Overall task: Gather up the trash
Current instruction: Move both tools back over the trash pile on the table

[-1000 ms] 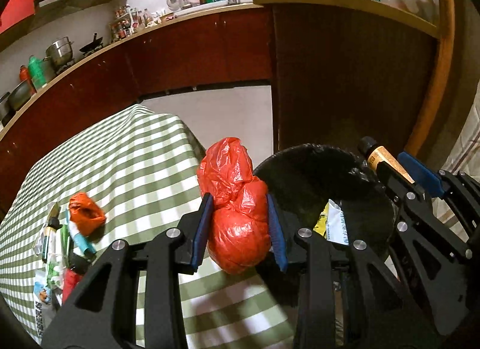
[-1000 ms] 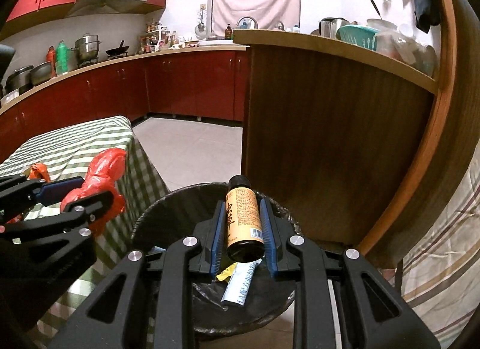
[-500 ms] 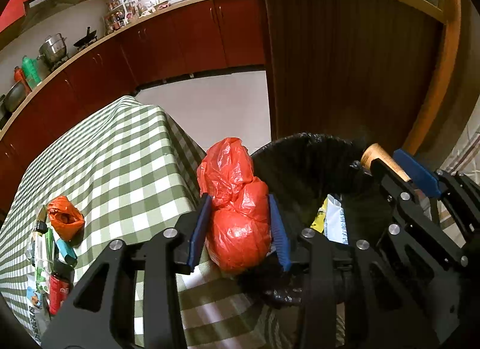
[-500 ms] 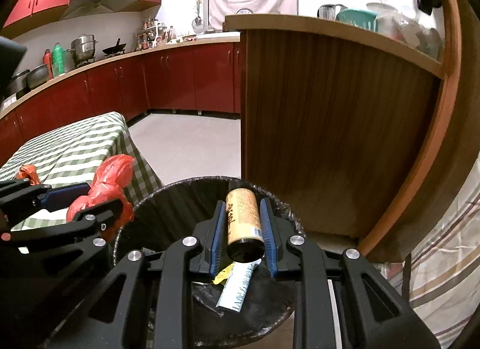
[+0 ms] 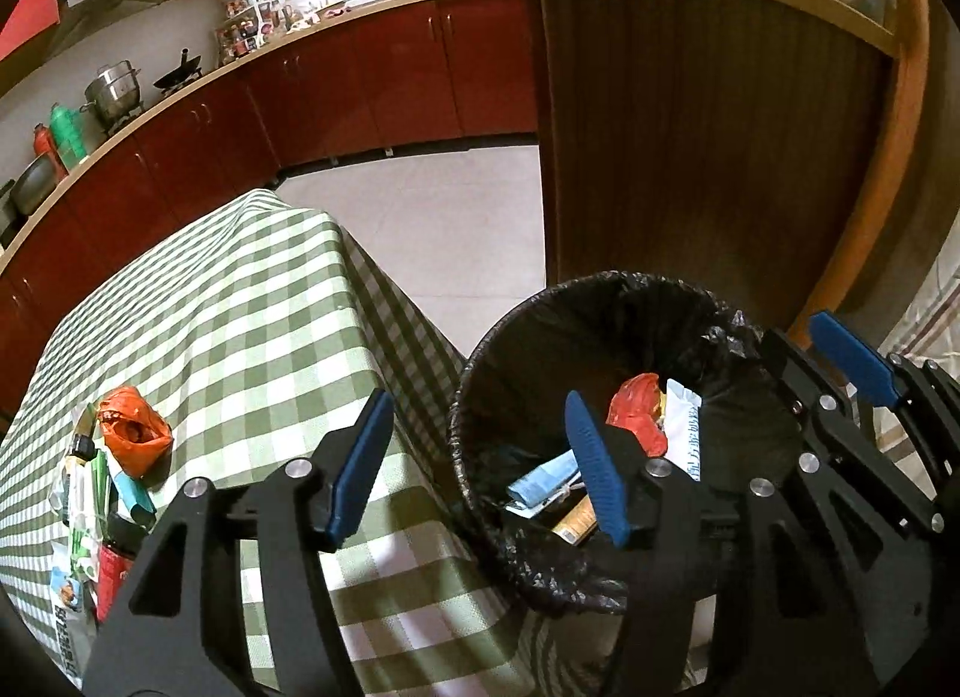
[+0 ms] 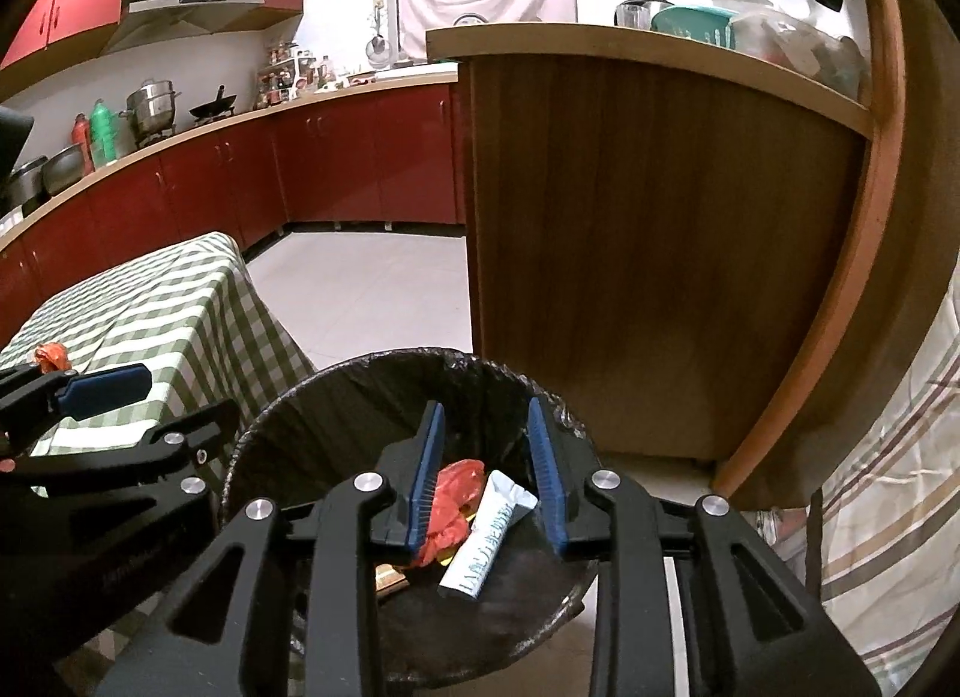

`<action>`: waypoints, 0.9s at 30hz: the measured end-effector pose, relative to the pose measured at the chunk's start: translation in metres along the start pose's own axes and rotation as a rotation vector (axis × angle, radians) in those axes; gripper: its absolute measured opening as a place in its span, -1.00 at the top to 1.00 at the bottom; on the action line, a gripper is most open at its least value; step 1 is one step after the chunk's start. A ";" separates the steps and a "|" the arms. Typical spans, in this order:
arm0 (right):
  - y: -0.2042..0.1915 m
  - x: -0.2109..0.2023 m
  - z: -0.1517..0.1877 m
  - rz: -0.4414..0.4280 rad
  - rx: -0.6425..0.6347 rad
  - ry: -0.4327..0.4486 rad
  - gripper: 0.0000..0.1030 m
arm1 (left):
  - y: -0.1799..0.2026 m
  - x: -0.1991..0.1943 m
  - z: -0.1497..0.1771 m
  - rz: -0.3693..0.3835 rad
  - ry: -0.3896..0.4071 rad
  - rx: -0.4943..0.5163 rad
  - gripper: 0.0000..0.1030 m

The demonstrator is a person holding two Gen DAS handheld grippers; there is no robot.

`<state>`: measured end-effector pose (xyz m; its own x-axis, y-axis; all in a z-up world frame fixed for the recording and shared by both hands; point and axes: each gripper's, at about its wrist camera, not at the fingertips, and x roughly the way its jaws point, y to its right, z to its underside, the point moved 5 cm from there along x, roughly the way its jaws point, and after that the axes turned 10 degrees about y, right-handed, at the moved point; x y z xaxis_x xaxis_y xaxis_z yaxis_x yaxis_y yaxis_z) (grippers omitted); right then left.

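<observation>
A black-lined trash bin point(image 5: 480, 373) point(image 6: 336, 391) stands on the floor beside the checked table point(image 5: 240, 307). Inside it lie a red plastic bag point(image 5: 636, 415) point(image 6: 453, 493), a white tube point(image 6: 489, 529) point(image 5: 681, 427), a blue packet point(image 5: 540, 478) and part of a tan bottle point(image 5: 576, 520). My left gripper point(image 5: 480, 457) is open and empty over the bin's left rim. My right gripper point(image 6: 487, 466) is open and empty above the bin. More trash lies on the table at the left: an orange bag point(image 5: 132, 430) and several wrappers point(image 5: 90, 493).
A tall wooden counter point(image 6: 630, 247) stands right behind the bin. Red kitchen cabinets point(image 5: 360, 79) run along the far wall, across a tiled floor point(image 5: 444, 217). A striped cloth point(image 6: 888, 487) hangs at the right.
Both grippers opened. The red bag dropped from the left gripper and the tan bottle from the right gripper, and both now lie inside the bin.
</observation>
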<state>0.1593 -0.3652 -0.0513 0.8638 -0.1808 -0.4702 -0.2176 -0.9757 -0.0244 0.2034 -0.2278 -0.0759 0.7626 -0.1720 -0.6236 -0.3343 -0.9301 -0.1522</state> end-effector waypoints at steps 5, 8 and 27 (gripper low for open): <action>-0.003 -0.005 0.000 0.003 -0.004 0.000 0.40 | -0.007 -0.007 0.000 0.000 0.003 -0.015 -0.13; -0.005 -0.009 -0.002 0.003 -0.002 0.001 0.40 | -0.016 -0.016 0.000 -0.013 0.018 -0.023 -0.13; -0.091 -0.044 -0.011 -0.133 -0.076 0.021 0.32 | -0.137 -0.097 0.040 -0.190 0.030 -0.120 -0.29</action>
<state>0.1458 -0.2695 -0.0187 0.8924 -0.0508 -0.4484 -0.0660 -0.9977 -0.0183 0.1530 -0.0707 -0.0258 0.8226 0.0023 -0.5686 -0.1161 -0.9783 -0.1718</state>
